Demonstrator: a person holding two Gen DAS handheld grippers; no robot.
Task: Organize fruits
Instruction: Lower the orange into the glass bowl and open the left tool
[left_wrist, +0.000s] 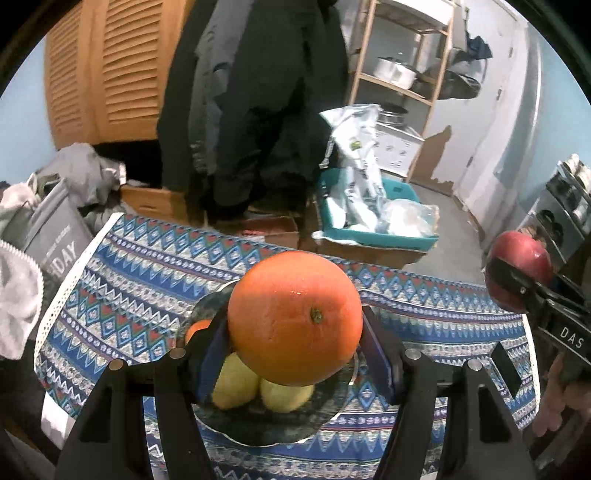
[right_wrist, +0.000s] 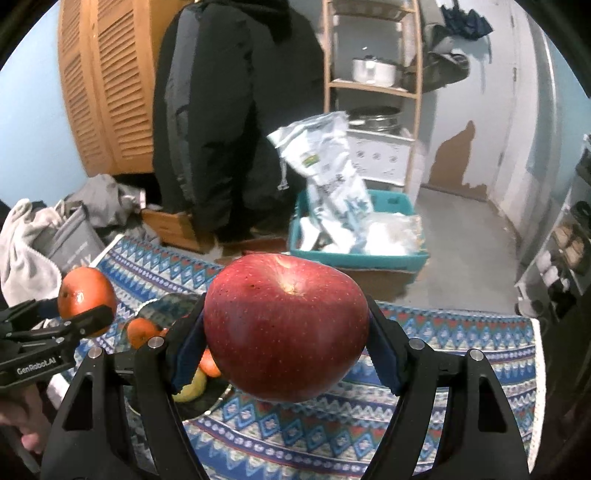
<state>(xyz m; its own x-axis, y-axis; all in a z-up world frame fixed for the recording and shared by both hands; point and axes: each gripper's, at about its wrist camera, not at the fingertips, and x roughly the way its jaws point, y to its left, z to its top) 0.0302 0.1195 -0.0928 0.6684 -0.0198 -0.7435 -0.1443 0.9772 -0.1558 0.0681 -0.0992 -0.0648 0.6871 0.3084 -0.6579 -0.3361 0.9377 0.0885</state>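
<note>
My left gripper (left_wrist: 295, 328) is shut on a large orange (left_wrist: 293, 317) and holds it above a dark plate (left_wrist: 258, 430). On the plate lie two yellow lemons (left_wrist: 236, 384) and a small orange (left_wrist: 197, 328). My right gripper (right_wrist: 286, 328) is shut on a red apple (right_wrist: 286, 328), held above the patterned cloth to the right of the plate (right_wrist: 155, 306). The apple also shows in the left wrist view (left_wrist: 517, 258), and the orange in the right wrist view (right_wrist: 86, 291).
A blue patterned tablecloth (left_wrist: 129, 277) covers the table. Beyond its far edge stand a teal bin (left_wrist: 369, 236) with plastic bags, cardboard boxes, hanging dark coats (left_wrist: 251, 103) and a wooden shelf with pots (left_wrist: 399, 70). Grey bags and clothes (left_wrist: 55, 229) lie at the left.
</note>
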